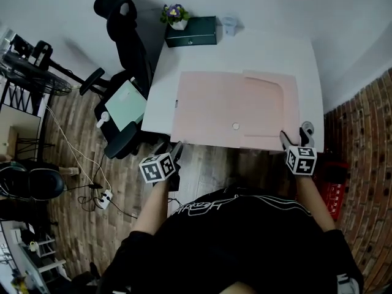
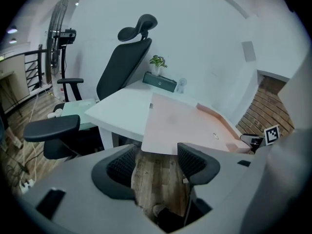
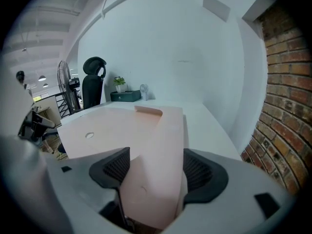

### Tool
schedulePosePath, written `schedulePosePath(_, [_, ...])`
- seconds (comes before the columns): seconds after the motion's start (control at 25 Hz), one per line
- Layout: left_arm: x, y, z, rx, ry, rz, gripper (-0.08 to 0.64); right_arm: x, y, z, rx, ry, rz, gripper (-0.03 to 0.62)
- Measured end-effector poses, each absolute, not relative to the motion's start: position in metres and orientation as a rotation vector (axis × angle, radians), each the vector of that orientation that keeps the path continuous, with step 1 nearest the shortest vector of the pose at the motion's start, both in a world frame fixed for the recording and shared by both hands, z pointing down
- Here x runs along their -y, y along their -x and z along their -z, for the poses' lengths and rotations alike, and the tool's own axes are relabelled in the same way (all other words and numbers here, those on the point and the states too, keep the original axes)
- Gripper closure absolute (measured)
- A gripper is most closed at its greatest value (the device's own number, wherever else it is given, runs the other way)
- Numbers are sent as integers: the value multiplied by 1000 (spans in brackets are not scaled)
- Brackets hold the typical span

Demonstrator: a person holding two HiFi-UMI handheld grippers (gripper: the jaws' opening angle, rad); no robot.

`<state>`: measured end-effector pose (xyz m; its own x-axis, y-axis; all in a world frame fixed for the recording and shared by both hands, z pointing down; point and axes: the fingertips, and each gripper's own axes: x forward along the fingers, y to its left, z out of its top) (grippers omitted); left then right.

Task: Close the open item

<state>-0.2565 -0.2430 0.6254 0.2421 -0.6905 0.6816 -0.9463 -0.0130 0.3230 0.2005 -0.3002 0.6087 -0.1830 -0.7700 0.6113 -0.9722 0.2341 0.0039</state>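
A large flat pink cardboard box (image 1: 233, 109) lies opened out on the white table (image 1: 269, 57), reaching the near edge; a small round hole (image 1: 236, 126) shows near its front. Its right flap (image 3: 163, 130) rises off the table and runs between the jaws of my right gripper (image 3: 156, 167), which stand wide apart around it. In the head view the right gripper (image 1: 296, 135) is at the box's near right corner. My left gripper (image 1: 173, 149) hangs open below the table's front edge, over the wooden floor, with nothing between its fingers (image 2: 195, 162). The box (image 2: 180, 123) lies just beyond it.
A dark green case (image 1: 191, 31), a potted plant (image 1: 176, 15) and a small clear cup (image 1: 229, 24) stand at the table's far edge. Black office chairs (image 1: 122, 29) stand on the left, one with a pale green seat (image 1: 125, 103). A red crate (image 1: 334, 188) sits by the brick wall.
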Motion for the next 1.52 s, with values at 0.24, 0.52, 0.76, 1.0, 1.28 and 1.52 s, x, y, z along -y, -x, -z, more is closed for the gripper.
schedulePosePath(0.24, [252, 261, -650, 1476, -1738, -425, 284, 299, -201, -608, 2009, -1579, -548, 265])
schedulePosePath(0.52, [257, 257, -655, 1381, -1745, -291, 291, 298, -202, -608, 2013, -1583, -532, 265])
schedulePosePath(0.76, [260, 255, -654, 1310, -1778, -219, 344, 298, -201, -608, 2035, -1575, -524, 264])
schedulePosePath(1.0, [260, 256, -636, 1306, -1814, -164, 396, 299, -202, -608, 2018, -1574, -516, 264])
schedulePosePath(1.28, [263, 255, -599, 1282, -1907, -98, 457, 298, -203, -612, 1957, -1569, -539, 264])
schedulePosePath(1.52, [269, 247, -568, 1220, -2027, -104, 477, 299, -203, -611, 1951, -1582, -527, 265])
